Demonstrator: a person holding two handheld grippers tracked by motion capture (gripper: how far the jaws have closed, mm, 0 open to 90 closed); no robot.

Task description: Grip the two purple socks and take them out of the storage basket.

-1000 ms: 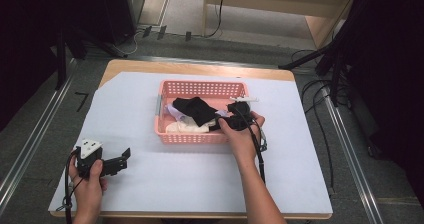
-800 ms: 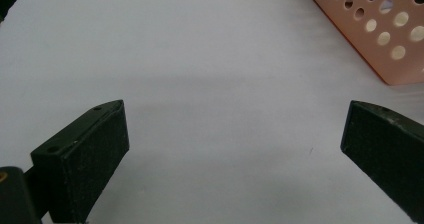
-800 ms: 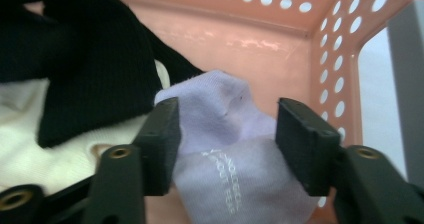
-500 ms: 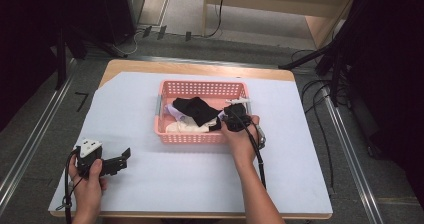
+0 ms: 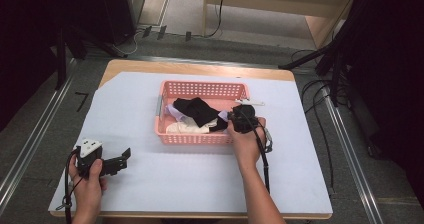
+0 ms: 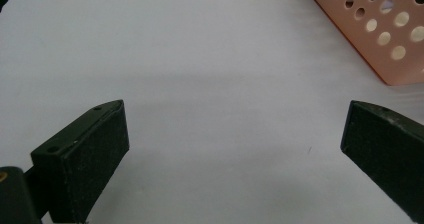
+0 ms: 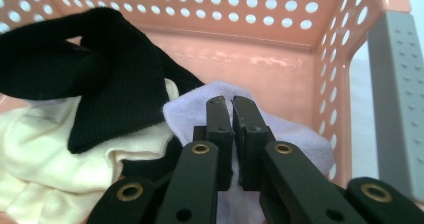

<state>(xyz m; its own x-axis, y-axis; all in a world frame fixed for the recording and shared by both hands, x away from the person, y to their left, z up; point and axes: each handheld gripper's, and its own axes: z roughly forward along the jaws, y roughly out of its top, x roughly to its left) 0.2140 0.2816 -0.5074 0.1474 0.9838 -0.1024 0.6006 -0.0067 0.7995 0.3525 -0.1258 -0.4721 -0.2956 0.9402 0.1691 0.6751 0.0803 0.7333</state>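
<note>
A pink perforated basket (image 5: 200,86) stands mid-table with a black sock (image 5: 197,109), a cream cloth (image 5: 187,128) and a pale lavender cloth (image 5: 173,109) in it. My right gripper (image 5: 228,119) reaches into the basket's right end. Its jaws have just been closing, and in the right gripper view they (image 7: 231,100) pinch a fold of the lavender cloth (image 7: 295,134), beside the black sock (image 7: 115,84) and the cream cloth (image 7: 45,149). My left gripper (image 5: 122,158) rests on the white sheet at front left, open (image 6: 235,134) with nothing between its jaws.
The white sheet (image 5: 200,184) covers the table. The basket's corner (image 6: 380,34) shows at the upper right of the left gripper view. A grey handle (image 7: 395,99) sits on the basket's end wall. Cables and stand legs (image 5: 325,84) lie on the floor at the right.
The right gripper has dipped slightly toward the clothes at the basket's right end. The left hand and its gripper have stayed in place.
</note>
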